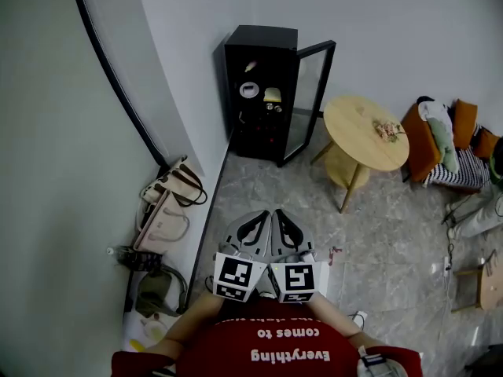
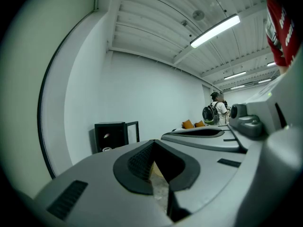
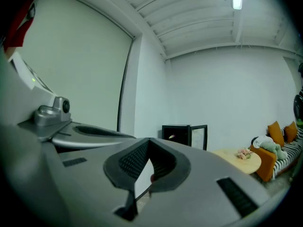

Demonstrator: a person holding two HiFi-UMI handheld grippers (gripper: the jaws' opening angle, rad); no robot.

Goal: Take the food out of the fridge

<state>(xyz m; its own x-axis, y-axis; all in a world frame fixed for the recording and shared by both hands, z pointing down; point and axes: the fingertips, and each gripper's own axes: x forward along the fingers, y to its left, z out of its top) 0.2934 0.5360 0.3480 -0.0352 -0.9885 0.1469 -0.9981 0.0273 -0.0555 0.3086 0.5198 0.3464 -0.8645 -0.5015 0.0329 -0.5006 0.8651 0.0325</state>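
Note:
A small black fridge stands against the far wall with its glass door swung open to the right. On its shelves lie a few food items: a pale one at the top, a white one and a yellow one below it. Both grippers are held side by side close to my chest, well short of the fridge. My left gripper and right gripper are shut, with nothing in them. The fridge shows small beyond the left gripper. Far past the right gripper, the fridge appears again.
A round wooden table with a small flower bunch stands right of the fridge. Handbags lie along the left wall. A sofa with orange cushions fills the far right. A person with a backpack stands in the distance.

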